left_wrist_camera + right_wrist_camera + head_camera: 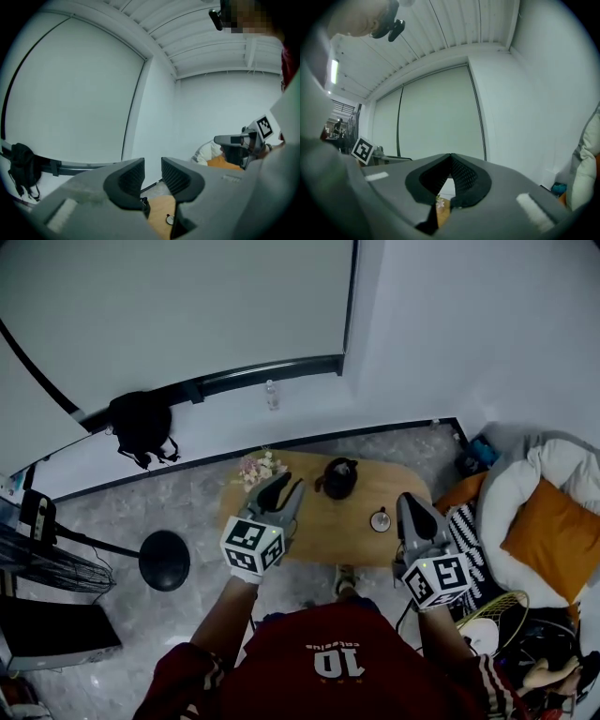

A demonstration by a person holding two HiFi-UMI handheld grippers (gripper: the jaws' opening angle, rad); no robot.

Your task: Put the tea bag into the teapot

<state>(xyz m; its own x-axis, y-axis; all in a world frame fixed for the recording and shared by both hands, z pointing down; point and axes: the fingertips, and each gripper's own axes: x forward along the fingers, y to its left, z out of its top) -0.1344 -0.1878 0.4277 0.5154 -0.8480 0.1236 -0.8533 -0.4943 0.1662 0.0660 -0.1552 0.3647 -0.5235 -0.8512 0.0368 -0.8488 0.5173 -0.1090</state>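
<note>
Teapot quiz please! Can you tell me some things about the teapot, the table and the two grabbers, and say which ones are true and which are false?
1. The black teapot stands on the wooden table. True.
2. The left gripper is squeezing the teapot. False: its jaws are apart with nothing between them, and it is held up off the table.
3. The right gripper has its jaw tips together. True.
4. The flowers lie on the orange cushion. False: they sit at the table's far corner, left of the teapot.
5. The teapot is at the near edge of the table, next to the person. False: it is near the far edge.
</note>
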